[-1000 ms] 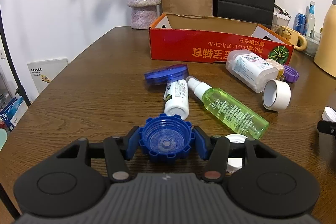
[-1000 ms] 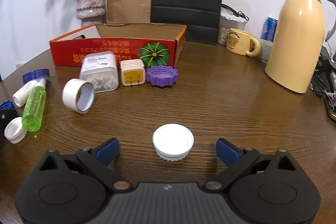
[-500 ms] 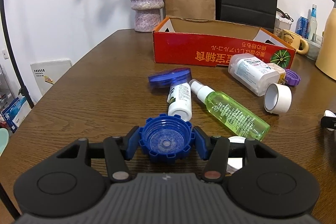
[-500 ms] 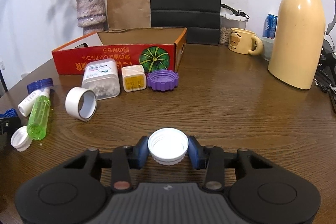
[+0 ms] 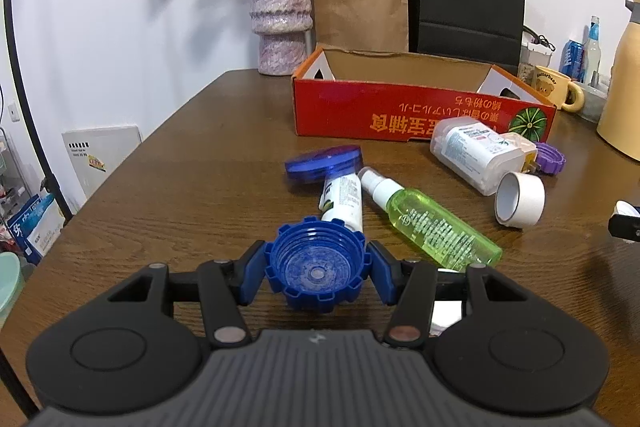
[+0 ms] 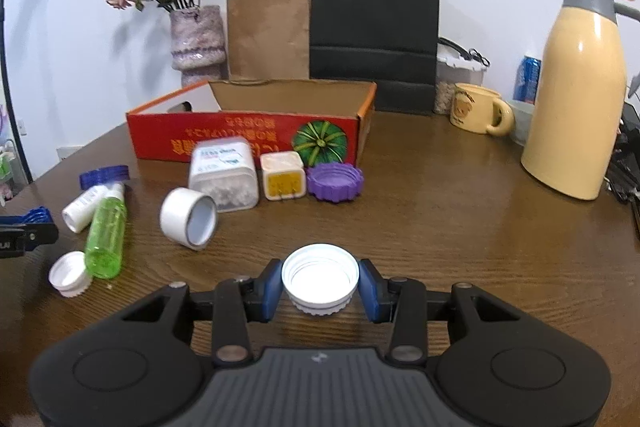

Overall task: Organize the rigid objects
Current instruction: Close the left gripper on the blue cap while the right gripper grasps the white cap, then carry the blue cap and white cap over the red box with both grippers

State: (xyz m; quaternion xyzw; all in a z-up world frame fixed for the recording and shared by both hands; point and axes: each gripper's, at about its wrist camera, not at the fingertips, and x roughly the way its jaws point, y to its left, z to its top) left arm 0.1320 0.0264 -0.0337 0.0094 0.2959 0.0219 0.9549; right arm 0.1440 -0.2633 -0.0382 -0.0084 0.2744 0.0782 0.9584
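Right tool [image 6: 320, 285], wide a second ago, now clamping white cap [image 6: 320, 277]; both caps lifting off counter [image 6: 440, 227].
Left tool [image 5: 316, 269] gripping blue cap [image 5: 316, 263]. Red box [image 5: 400, 107] looking empty; bottles, tape roll [image 5: 520, 199], purple cap [image 6: 335, 181] lying outside — sorting barely starting.

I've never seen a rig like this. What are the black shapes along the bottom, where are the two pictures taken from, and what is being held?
The black shapes are two handheld grippers, one in each of a person's hands, each carrying a camera looking along its fingers. In the left view, the left gripper is shut on a blue cap. In the right view, the right gripper, whose jaws have just been closing, is shut on a white cap. On the table lie bottles, a tape roll, a purple cap and a red box.
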